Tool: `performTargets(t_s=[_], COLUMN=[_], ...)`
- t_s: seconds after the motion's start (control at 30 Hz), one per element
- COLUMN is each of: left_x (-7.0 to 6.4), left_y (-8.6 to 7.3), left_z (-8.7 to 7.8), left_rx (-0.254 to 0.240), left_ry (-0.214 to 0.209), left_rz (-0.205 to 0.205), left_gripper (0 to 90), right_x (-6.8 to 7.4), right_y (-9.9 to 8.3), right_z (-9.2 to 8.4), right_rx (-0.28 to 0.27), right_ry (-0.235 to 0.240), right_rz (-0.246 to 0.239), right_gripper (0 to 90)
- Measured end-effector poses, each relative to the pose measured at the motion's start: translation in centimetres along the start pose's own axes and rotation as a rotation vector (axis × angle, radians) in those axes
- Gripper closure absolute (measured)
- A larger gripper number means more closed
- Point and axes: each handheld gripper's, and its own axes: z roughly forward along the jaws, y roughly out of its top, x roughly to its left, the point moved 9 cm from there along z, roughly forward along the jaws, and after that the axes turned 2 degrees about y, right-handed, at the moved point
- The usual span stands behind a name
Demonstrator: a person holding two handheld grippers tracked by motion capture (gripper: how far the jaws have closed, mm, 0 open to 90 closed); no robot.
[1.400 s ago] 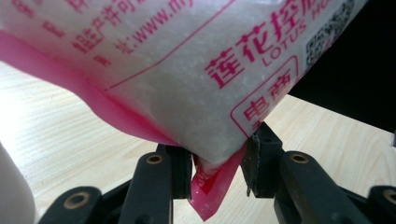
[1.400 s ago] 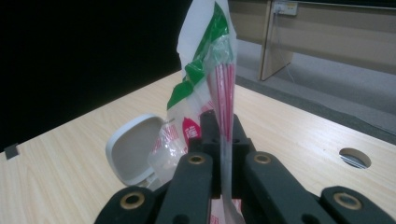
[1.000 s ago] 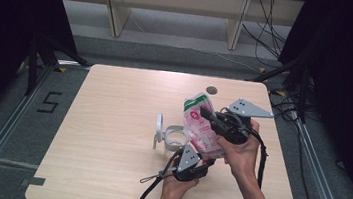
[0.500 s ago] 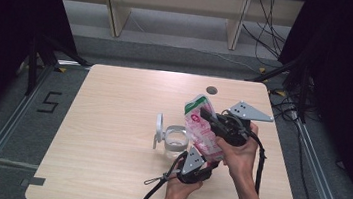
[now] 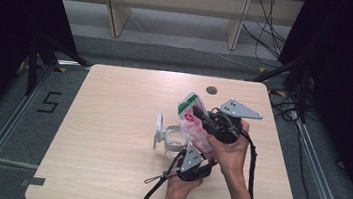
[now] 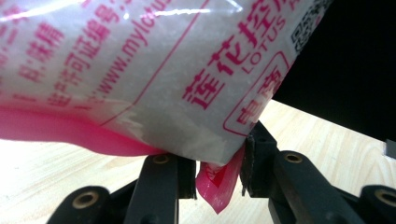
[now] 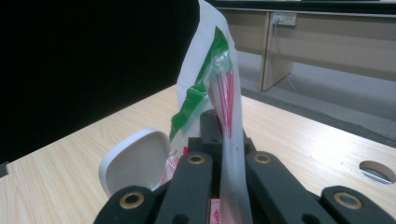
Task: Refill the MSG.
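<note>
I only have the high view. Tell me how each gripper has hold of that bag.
Observer: In the right gripper view, the right gripper is shut on the bag, clamping flat, empty film near its top.
Operator: Now the left one.
Observer: The left gripper has the pink bottom corner between its jaws, and the bag touches both.
Operator: Read me the print.
Observer: In the left gripper view, the red lettering reads LOTUS.

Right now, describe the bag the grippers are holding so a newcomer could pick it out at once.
Start at the light wooden table and go to its right half, where two hands meet. Between the right gripper and the left gripper hangs a plastic bag of white granules. Unlike the clear jar with its white lid beside it, it bears pink print and a green top stripe.
</note>
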Motion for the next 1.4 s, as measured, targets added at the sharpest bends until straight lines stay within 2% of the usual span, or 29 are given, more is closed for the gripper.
performTargets(t_s=[0.03, 0.1, 0.13, 0.23, 0.27, 0.37, 0.4, 0.57, 0.67, 0.7, 0.73, 0.8, 0.83, 0.9, 1.03, 1.1, 1.13, 1.17, 1.23, 1.3, 1.37, 1.4], left_x=[0.0, -0.1, -0.2, -0.3, -0.3, -0.3, -0.2, -0.1, -0.3, -0.3, -0.4, -0.3, -0.2, -0.2, -0.3, -0.3, -0.4, -0.5, -0.5, -0.5, -0.5, -0.5], left_y=[0.1, 0.2, 0.2, 0.3, 0.3, 0.4, 0.4, 0.3, 0.2, 0.1, 0.1, 0.1, -0.1, 0.0, 0.0, -0.1, -0.1, -0.1, 0.0, 0.1, 0.1, 0.0], left_z=[0.1, 0.2, 0.2, 0.3, 0.3, 0.4, 0.4, 0.5, 0.5, 0.5, 0.6, 0.7, 0.6, 0.8, 0.7, 0.8, 0.8, 0.9, 0.8, 0.8, 0.7, 0.6], left_rx=[-0.002, -0.013, -0.009, -0.014, -0.013, -0.014, -0.018, -0.014, -0.017, -0.015, -0.016, -0.020, -0.004, -0.017, -0.021, -0.009, -0.013, -0.017, -0.010, -0.016, -0.021, -0.007], left_ry=[0.003, 0.001, 0.001, -0.006, -0.005, -0.008, -0.006, -0.002, -0.005, -0.007, -0.015, -0.012, -0.002, -0.018, -0.016, -0.015, -0.027, -0.028, -0.019, -0.031, -0.027, -0.025], left_rz=[0.003, -0.001, 0.008, -0.004, -0.004, -0.007, -0.008, -0.007, -0.010, -0.013, -0.020, -0.022, -0.018, -0.023, -0.020, -0.011, -0.012, -0.014, -0.009, -0.008, -0.009, -0.009], left_gripper=[70.4, 70.5, 70.6, 70.8, 70.8, 70.9, 70.9, 71.0, 70.9, 70.9, 71.0, 71.1, 71.1, 71.2, 71.3, 71.5, 71.6, 71.6, 71.6, 71.6, 71.5, 71.5], right_x=[0.2, 0.2, 0.4, 0.5, 0.3, 0.4, 0.5, 0.4, 0.5, 0.2, 0.4, 0.4, 0.4, 0.5, 0.7, 0.5, 0.6, 0.5, 0.5, 0.5, 0.7, 0.6], right_y=[0.1, 0.1, 0.1, 0.1, 0.2, 0.3, 0.1, 0.0, 0.0, 0.0, -0.1, -0.4, -0.4, -0.4, -0.5, -0.5, -0.6, -0.7, -0.7, -0.6, -0.6, -0.6], right_z=[0.1, 0.2, 0.3, 0.3, 0.3, 0.5, 0.5, 0.6, 0.8, 0.8, 0.8, 0.8, 1.0, 1.2, 1.4, 1.5, 1.6, 1.6, 1.7, 1.7, 1.7, 1.7], right_rx=[-0.002, -0.001, 0.000, 0.008, 0.000, -0.014, -0.003, 0.013, 0.007, 0.011, 0.016, 0.035, 0.028, 0.032, 0.032, 0.030, 0.038, 0.045, 0.034, 0.027, 0.030, 0.034], right_ry=[0.004, -0.001, 0.002, -0.009, -0.011, 0.001, 0.011, 0.008, 0.011, 0.014, 0.010, 0.003, 0.009, 0.017, 0.027, 0.013, 0.017, 0.011, 0.024, 0.029, 0.031, 0.032], right_rz=[0.011, -0.021, -0.016, -0.014, -0.035, -0.019, -0.012, -0.034, -0.012, -0.041, -0.015, -0.017, -0.021, -0.027, -0.039, -0.041, -0.024, -0.029, -0.032, -0.025, -0.033, -0.048], right_gripper=[90.0, 90.0, 90.0, 90.0, 90.0, 90.0, 90.0, 90.0, 90.0, 90.0, 90.0, 90.0, 90.0, 90.0, 90.0, 90.0, 90.0, 90.0, 90.0, 90.0, 90.0, 90.0])
